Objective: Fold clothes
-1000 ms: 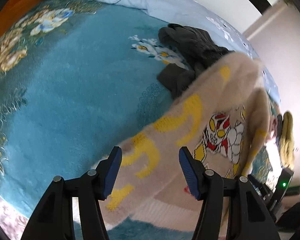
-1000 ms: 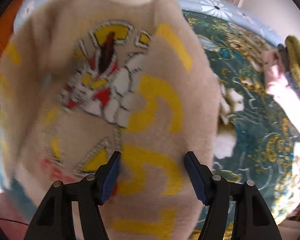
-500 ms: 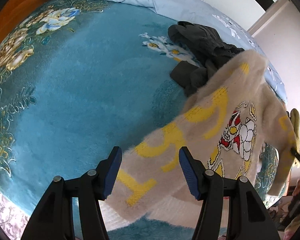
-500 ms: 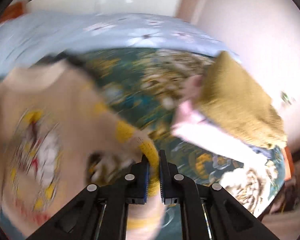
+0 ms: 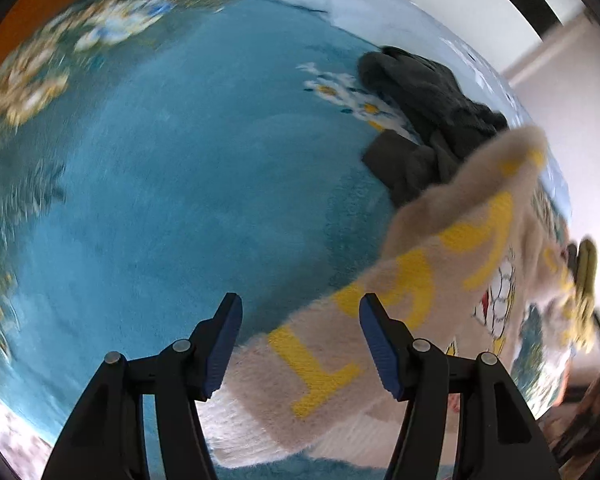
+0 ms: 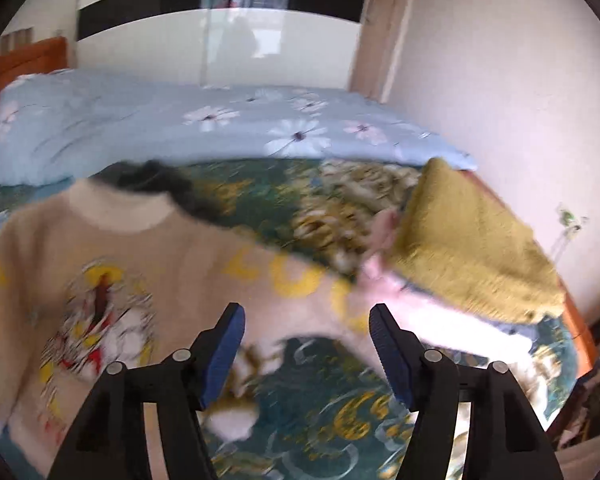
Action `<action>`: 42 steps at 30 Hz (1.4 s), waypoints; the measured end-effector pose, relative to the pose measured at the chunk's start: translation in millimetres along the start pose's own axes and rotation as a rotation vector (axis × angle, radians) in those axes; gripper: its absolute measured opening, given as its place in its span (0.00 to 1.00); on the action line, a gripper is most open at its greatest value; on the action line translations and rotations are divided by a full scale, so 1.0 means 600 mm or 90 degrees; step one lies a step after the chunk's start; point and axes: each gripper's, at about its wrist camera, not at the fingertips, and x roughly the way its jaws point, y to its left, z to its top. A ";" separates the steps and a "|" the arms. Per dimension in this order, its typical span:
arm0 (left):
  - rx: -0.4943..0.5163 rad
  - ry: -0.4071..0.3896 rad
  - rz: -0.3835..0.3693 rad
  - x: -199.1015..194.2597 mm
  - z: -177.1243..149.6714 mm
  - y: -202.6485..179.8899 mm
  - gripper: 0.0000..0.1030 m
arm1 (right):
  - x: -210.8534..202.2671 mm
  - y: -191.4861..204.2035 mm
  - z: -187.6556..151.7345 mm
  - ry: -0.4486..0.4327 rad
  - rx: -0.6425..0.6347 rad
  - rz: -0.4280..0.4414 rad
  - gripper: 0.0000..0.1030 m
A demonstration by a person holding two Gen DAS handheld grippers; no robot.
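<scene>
The right gripper (image 6: 304,344) has let go. Half a second ago its jaws were pinched tight on a yellow-lettered edge of the beige sweater (image 6: 148,276); now they stand wide apart with nothing between them, and its camera looks across the bed toward the pale blue floral quilt (image 6: 204,120) in the upper half of the frame. The sweater lies spread across the left and centre of that view, face up, cream collar toward the top and the cartoon figure at lower left, with one sleeve reaching right toward the mustard knit (image 6: 472,240) and a pink garment (image 6: 384,240) tucked beside it.

The left gripper (image 5: 300,340) is also wide, as it was a second ago, and holds nothing. Its camera shows the sweater's near sleeve or hem running from the bottom centre up to the right over the teal blanket (image 5: 172,184), passing under the gap between the jaws. A dark grey garment (image 5: 424,120) sits bunched at upper right, with the sweater's far edge overlapping it.

So the spreading looks done — the sweater has been dropped flat, more or less. By my reckoning no fold has been made yet, and the next sensible step is to take a sleeve and bring it inward. Both views are smeared with motion, so small wrinkles can't be judged.
</scene>
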 end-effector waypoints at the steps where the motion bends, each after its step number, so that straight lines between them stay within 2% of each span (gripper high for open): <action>1: -0.021 0.000 -0.011 0.001 -0.002 0.012 0.60 | -0.001 0.010 -0.013 0.009 -0.002 0.012 0.67; 4: -0.046 -0.001 -0.042 0.002 -0.010 0.034 0.60 | 0.015 0.038 -0.052 0.059 0.017 0.055 0.68; 7: -0.012 -0.009 -0.075 -0.003 -0.014 0.032 0.62 | 0.037 0.065 -0.092 0.113 0.047 0.099 0.68; 8: 0.009 -0.011 -0.088 -0.005 -0.013 0.025 0.64 | 0.039 0.077 -0.099 0.119 0.048 0.108 0.68; 9: 0.031 -0.011 -0.101 -0.006 -0.010 0.018 0.73 | 0.041 0.089 -0.107 0.126 0.048 0.117 0.68; 10: 0.044 -0.008 -0.108 -0.002 -0.007 0.011 0.74 | 0.040 0.101 -0.114 0.131 0.046 0.124 0.68; 15: 0.080 0.020 -0.128 0.027 0.003 -0.013 0.74 | 0.026 0.137 -0.112 0.135 0.007 0.136 0.69; 20: 0.117 0.047 -0.149 0.056 0.013 -0.038 0.73 | 0.022 0.140 -0.106 0.138 0.002 0.124 0.72; 21: 0.117 0.044 -0.151 0.056 0.013 -0.037 0.70 | 0.024 0.140 -0.106 0.143 0.004 0.120 0.72; 22: 0.114 0.037 -0.153 0.051 0.012 -0.032 0.56 | 0.026 0.140 -0.106 0.148 0.006 0.115 0.72; 23: 0.112 0.034 -0.157 0.047 0.011 -0.028 0.45 | 0.029 0.140 -0.106 0.154 0.009 0.112 0.72; 24: 0.110 0.033 -0.162 0.044 0.010 -0.024 0.24 | 0.032 0.141 -0.107 0.160 0.014 0.111 0.72; 25: 0.108 0.033 -0.167 0.040 0.009 -0.020 0.14 | 0.035 0.143 -0.109 0.165 0.017 0.112 0.72; 31: 0.146 -0.025 -0.210 -0.028 0.021 -0.012 0.07 | 0.049 0.171 -0.120 0.192 0.030 0.128 0.72; 35: 0.163 -0.089 -0.158 -0.065 0.053 0.000 0.07 | 0.056 0.188 -0.121 0.200 0.031 0.137 0.72; 39: 0.167 -0.147 -0.028 -0.079 0.112 0.023 0.06 | 0.059 0.192 -0.121 0.201 0.023 0.134 0.72; 42: 0.124 -0.158 0.047 -0.066 0.173 0.047 0.06 | 0.062 0.186 -0.123 0.203 0.025 0.129 0.72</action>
